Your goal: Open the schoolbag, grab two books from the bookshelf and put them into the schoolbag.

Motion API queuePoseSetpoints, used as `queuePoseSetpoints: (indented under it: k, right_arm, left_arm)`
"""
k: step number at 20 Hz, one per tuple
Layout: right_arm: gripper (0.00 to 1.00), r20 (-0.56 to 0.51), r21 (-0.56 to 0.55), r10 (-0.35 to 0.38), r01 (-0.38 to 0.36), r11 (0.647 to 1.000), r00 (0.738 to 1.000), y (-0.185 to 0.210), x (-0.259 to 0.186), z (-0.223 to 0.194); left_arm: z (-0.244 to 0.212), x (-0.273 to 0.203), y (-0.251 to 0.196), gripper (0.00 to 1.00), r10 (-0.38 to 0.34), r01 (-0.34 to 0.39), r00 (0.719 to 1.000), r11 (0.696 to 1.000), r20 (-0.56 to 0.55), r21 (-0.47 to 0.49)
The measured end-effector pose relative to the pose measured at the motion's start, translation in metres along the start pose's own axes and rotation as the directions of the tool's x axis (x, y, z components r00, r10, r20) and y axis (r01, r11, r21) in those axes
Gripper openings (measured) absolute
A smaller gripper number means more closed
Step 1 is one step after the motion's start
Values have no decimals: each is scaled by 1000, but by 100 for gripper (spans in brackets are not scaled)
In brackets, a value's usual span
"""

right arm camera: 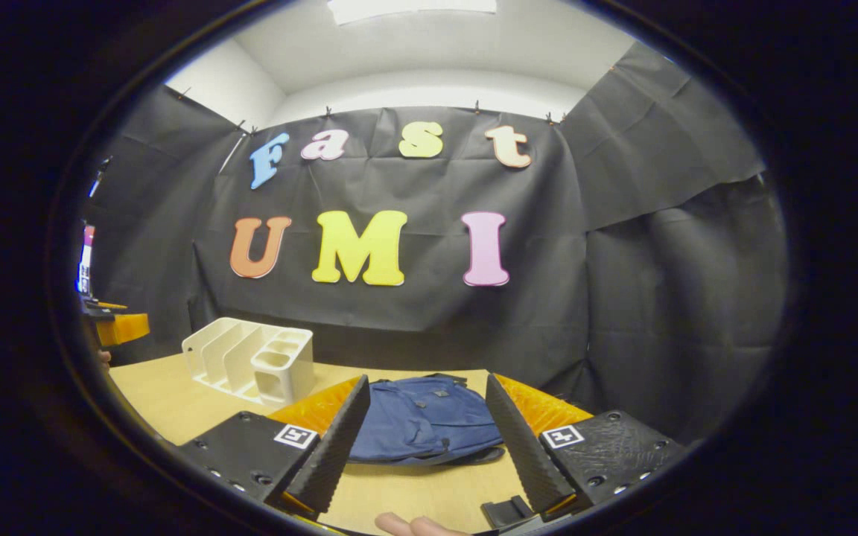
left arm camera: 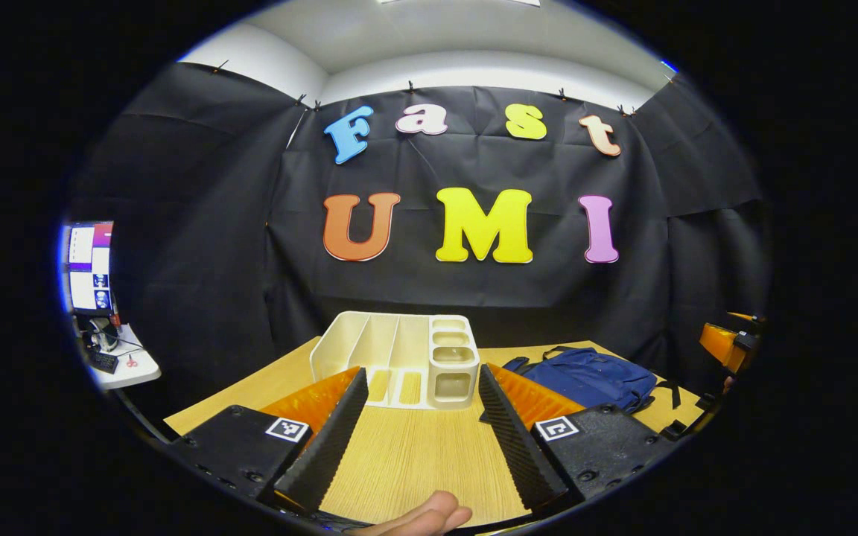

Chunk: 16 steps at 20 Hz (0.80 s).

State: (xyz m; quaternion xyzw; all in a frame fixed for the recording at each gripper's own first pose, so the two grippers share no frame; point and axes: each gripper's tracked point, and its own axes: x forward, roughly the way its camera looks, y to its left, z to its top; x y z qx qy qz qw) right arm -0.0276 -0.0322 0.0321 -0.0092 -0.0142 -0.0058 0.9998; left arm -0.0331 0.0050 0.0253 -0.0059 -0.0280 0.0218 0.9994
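I see my left gripper (left arm camera: pixel 421 439) with fingers wide apart, facing the white bookshelf (left arm camera: pixel 398 359) on the table (left arm camera: pixel 414 461). My right gripper (right arm camera: pixel 425 447) is wide too, facing the flat blue schoolbag (right arm camera: pixel 429 420).

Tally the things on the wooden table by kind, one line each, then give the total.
Schoolbag, blue, lying flat: 1
Bookshelf organiser, cream, its slots look empty: 1
Books: 0
Total on the table: 2

Bright, even overhead ceiling light; sharp centre, strong fisheye bending and darkening toward edges.
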Motion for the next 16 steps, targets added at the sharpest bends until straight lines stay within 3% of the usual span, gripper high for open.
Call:
queuePoseSetpoints:
  k: [10, 16]
  right_arm:
    - [95, -68, -34, 19, -22, 999, 997, 2, 17, -32]
    - [95, -90, -14, 24, -26, 1000, 996, -4, 29, -41]
  left_arm:
    - [5, 5, -6, 94, 9, -14, 998, 997, 64, 82]
    - [-5, 15, -2, 94, 40, -44, 998, 996, 47, 73]
